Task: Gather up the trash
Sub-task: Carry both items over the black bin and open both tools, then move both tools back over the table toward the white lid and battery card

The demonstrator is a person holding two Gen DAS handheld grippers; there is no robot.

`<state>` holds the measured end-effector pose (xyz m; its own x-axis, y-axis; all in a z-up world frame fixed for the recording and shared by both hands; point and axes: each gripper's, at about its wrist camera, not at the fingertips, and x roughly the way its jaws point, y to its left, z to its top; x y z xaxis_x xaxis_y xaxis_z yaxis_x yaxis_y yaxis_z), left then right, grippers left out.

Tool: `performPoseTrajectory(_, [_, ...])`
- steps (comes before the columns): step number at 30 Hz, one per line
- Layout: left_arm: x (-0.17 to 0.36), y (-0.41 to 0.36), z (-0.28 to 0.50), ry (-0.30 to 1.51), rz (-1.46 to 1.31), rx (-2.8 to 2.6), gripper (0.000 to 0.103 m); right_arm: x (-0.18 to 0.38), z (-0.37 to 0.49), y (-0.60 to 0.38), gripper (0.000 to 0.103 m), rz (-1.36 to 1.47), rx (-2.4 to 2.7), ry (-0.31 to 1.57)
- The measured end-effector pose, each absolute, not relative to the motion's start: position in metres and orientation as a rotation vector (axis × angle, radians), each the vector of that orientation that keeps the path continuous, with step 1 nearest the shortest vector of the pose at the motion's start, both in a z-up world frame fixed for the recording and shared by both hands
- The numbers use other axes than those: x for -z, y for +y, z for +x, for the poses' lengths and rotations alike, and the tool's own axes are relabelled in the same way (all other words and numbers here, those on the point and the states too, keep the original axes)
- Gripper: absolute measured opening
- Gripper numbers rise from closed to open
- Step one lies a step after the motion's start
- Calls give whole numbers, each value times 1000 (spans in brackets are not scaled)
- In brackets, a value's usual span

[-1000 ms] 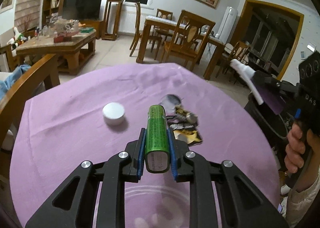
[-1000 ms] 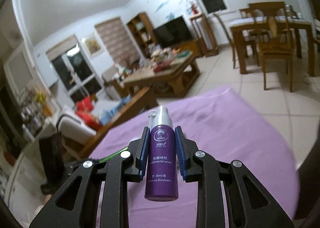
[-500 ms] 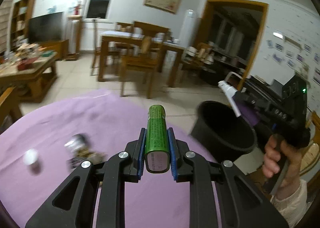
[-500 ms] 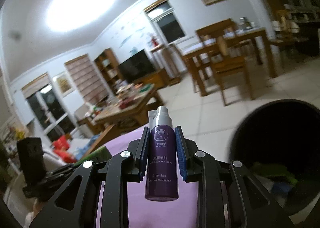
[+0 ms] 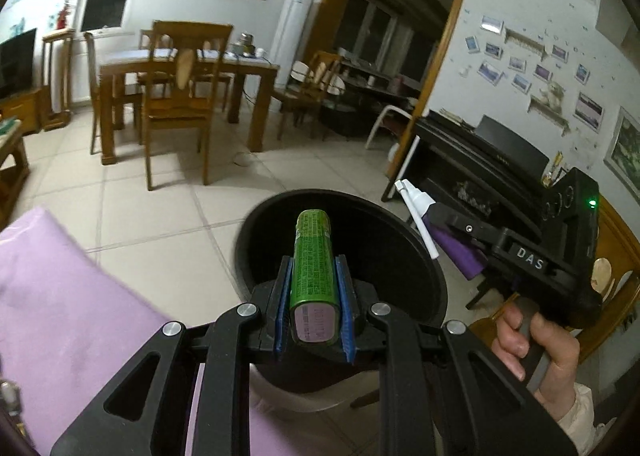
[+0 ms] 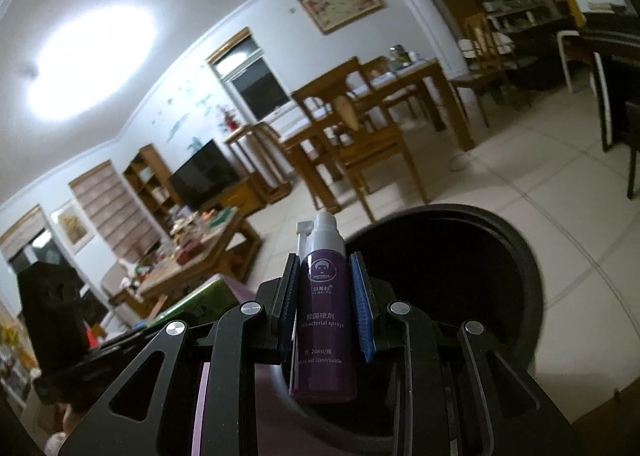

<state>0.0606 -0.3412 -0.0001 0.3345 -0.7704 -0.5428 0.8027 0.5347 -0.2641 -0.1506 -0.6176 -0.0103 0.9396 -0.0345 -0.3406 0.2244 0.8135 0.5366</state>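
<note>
Left gripper (image 5: 313, 306): black frame, blue pads (image 5: 345, 312). It holds a green tube (image 5: 313, 262) covered in fine dark print, with a pale pink end. Right gripper (image 6: 329, 306): black, blue pads, holding a purple spray bottle (image 6: 325, 332) with a white cap and pale lettering. Bin (image 5: 404, 240): black. Tablecloth (image 5: 60, 296): plain lilac. Floor (image 5: 160, 195): cream tiles.

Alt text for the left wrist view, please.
The left gripper clamps a green tube over the open black trash bin. At right, the right gripper holds a purple spray bottle beside the bin's rim.
</note>
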Motion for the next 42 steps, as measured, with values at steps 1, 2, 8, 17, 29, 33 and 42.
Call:
performPoseTrajectory(1, [5, -350, 60, 685, 65, 1032, 21, 14, -152, -623, 26, 614, 148, 327])
performPoseTrajectory(2, [9, -356, 60, 694, 74, 1035, 21, 20, -155, -632, 26, 623, 157, 329])
performPoseTrajectory(8, [31, -386, 63, 753, 109, 1041, 21, 45, -161, -651, 26, 656, 179, 346])
performPoseTrajectory(17, [37, -403, 63, 777, 141, 1039, 21, 63, -139, -649, 26, 680, 171, 378])
performPoseTrajectory(29, [16, -398, 48, 622, 139, 956, 98, 53, -126, -646, 79, 687, 170, 338])
performPoseTrajectory(33, [10, -392, 45, 611, 150, 958, 98, 51, -128, -643, 87, 696, 173, 331])
performPoseTrajectory(42, [-1, -355, 46, 595, 163, 915, 98, 47, -121, -622, 91, 686, 163, 350])
